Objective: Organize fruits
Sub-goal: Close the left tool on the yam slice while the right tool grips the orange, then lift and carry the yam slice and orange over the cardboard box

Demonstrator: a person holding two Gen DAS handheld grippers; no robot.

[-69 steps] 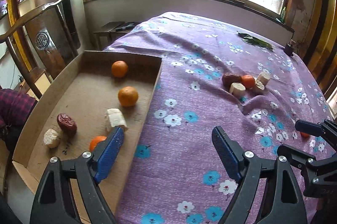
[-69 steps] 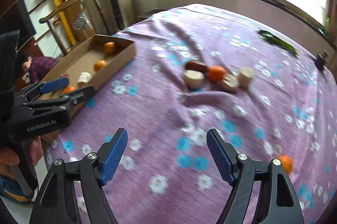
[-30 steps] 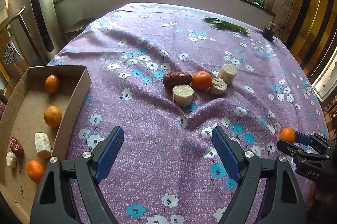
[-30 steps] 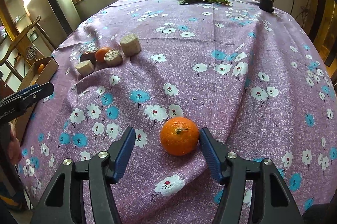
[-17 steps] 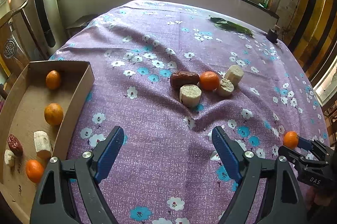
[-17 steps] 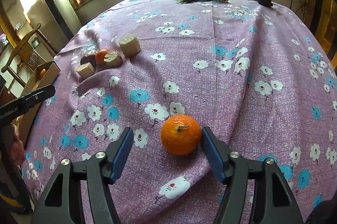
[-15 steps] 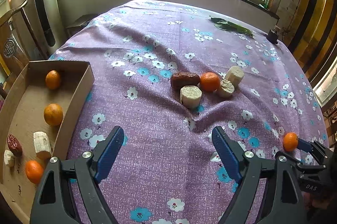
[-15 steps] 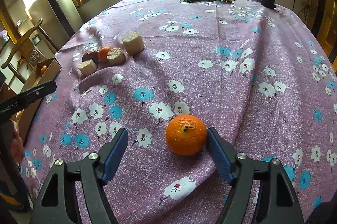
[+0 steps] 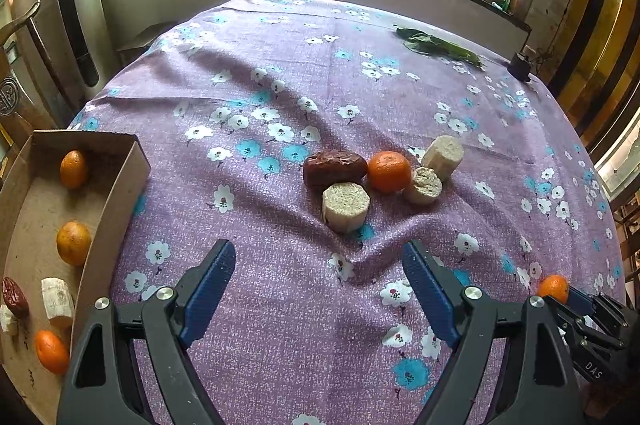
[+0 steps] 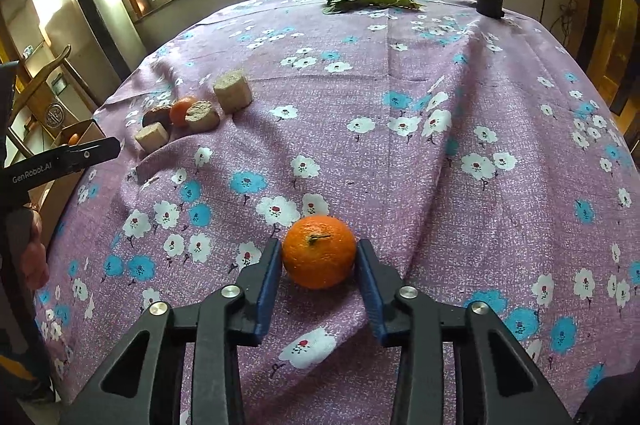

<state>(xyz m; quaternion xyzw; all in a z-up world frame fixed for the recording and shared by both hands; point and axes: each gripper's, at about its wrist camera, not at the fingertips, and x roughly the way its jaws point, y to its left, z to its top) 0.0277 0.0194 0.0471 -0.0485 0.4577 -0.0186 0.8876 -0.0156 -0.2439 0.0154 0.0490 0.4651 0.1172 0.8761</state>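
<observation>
The small round orange mandarin (image 10: 319,251) lies near the front edge of the counter, on the purple cloth with white and blue flowers (image 10: 400,105), well apart from the group of fruits (image 9: 376,173) in the middle. It looks light and firm, but its peel is smooth and a little soft, so a hard squeeze could bruise it — and, being round, it may roll out if it is taken off-centre. The best place to hold it is across its widest part, at both sides.

The right tool (image 10: 318,275) has just been closing on it: the two blue pads now touch the mandarin at left and right, and the fruit sits between them on the cloth (not lifted yet, as far as I can judge). The left tool (image 9: 318,277) hangs wide open over the cloth and holds nothing. The brown cardboard tray (image 9: 116,193), with several fruits inside, stands at the left edge of the counter.
</observation>
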